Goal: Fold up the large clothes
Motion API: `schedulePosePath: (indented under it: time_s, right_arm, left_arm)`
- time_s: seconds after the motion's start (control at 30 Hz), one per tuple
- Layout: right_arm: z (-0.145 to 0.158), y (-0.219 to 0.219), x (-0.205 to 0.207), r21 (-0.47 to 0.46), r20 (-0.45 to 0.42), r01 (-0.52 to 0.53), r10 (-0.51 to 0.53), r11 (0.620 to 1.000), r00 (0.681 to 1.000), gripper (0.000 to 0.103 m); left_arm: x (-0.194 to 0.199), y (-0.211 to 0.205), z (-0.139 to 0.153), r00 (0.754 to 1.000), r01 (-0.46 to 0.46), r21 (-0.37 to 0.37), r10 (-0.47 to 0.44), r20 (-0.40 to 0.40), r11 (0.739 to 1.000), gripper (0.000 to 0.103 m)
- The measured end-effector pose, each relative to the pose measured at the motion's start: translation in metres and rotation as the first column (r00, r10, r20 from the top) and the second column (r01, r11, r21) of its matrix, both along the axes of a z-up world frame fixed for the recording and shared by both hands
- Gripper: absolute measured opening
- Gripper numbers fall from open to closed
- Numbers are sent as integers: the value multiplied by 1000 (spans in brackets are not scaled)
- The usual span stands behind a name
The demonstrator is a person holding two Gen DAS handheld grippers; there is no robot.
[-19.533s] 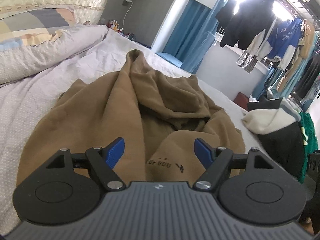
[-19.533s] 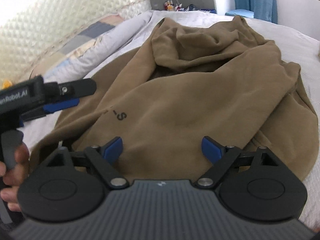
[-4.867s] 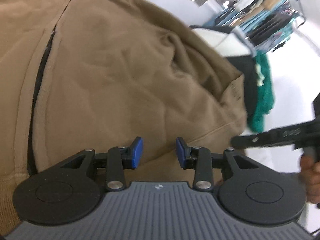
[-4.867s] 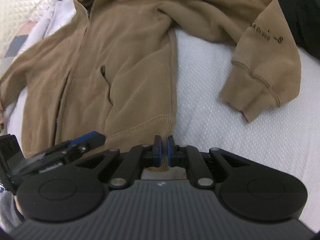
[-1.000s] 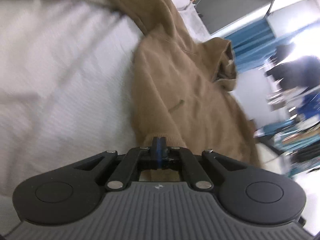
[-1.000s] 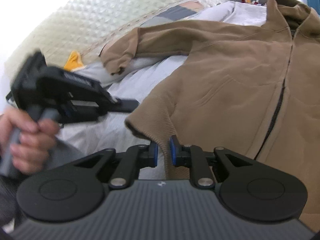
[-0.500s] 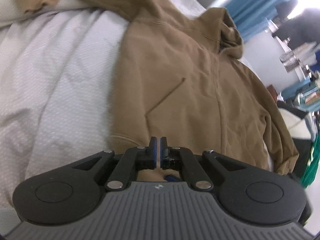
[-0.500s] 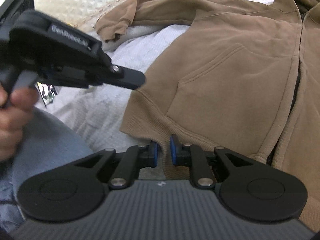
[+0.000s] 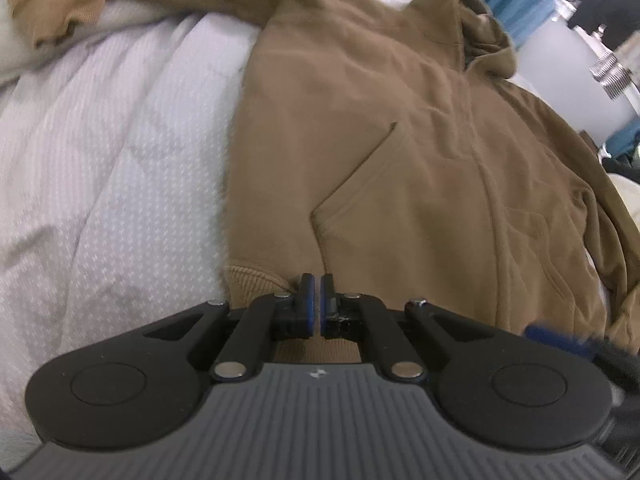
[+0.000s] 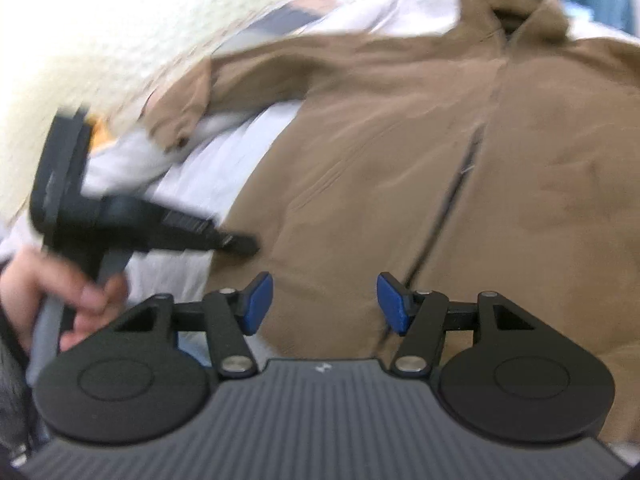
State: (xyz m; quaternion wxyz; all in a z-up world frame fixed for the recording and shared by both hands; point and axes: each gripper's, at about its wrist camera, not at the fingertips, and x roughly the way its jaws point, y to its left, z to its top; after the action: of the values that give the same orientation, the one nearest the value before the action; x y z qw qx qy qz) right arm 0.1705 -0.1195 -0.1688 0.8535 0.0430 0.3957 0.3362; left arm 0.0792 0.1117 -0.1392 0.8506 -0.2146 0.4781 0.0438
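Brown zip hoodie (image 9: pixel 400 128) lies spread front-up on the bed's white dotted cover (image 9: pixel 100 168), hood toward the far end, ribbed hem toward the near edge.

Left wrist view: left claw (image 9: pixel 317 300) has its blue pads drawn together on the ribbed hem near the hoodie's near left corner; a thin strip of hem shows between the pads. This view alone shows the slanted pocket opening (image 9: pixel 356 168) sharply, the far side of the hoodie running to the bed's right edge, blue curtains (image 9: pixel 516 4) and a white wall beyond. A blurred blue-and-black tip of the other tool sits at the lower right margin. One cuffed sleeve (image 9: pixel 60 4) lies out to the upper left on the bedding.

Right wrist view, motion-blurred: right claw (image 10: pixel 325 300) has jaws opening, blue pads well apart, held above the hem by the zipper (image 10: pixel 452 208); the fabric is in the gap behind them, and neither pad presses on it. This view alone shows the left tool from outside (image 10: pixel 120 216), its closed tip at the hoodie's side edge, with a hand (image 10: pixel 60 296) wrapped round the grey handle. Also only here: the quilted cream headboard (image 10: pixel 100 32) along the bed's left side, a patterned pillow (image 10: pixel 292 16), a yellow scrap by the sleeve cuff.

Writing: a small logo mark on each tool's grey body; too small to read. No legible print on the hoodie in either view.
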Motion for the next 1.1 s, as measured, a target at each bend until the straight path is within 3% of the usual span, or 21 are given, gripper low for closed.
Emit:
schedulePosePath:
  time_s: [0.03,0.17,0.2,0.4,0.67,0.73,0.87,0.93,1.1]
  right_arm:
    - [6,-6,0,-11,24,29,-29,1000,999,60]
    - [29,-29,8,-21,68,172,-171,985,983,60]
    - [36,-34,10,-20,75,209,-207,978,975,60]
    - [62,-57,20,-44,55,393,-390,919,919,60]
    - [118,-80,25,-132,68,505,-501,853,863,60]
    - [135,-83,30,-127,77,502,-497,855,865,60]
    - [158,-103,32,-85,83,565,-559,821,825,60]
    - [159,-113,38,-88,83,594,-588,800,805,60]
    - [152,-135,46,-116,59,614,-612,780,789,60]
  left_arm:
    - [-3,-3,4,1000,6,10,-7,13,1000,3]
    - [-14,-11,24,997,22,25,-23,80,999,35]
    - [-13,-15,30,995,30,28,-33,98,999,39]
    - [-9,-50,56,977,111,59,-119,174,992,45]
    - [29,-124,76,931,291,162,-318,180,943,46]
    - [41,-131,82,928,299,159,-326,179,941,46]
    - [58,-142,96,930,290,139,-313,190,947,47]
    - [61,-145,103,928,284,142,-309,210,948,47]
    - [66,-152,106,923,278,136,-304,237,951,47]
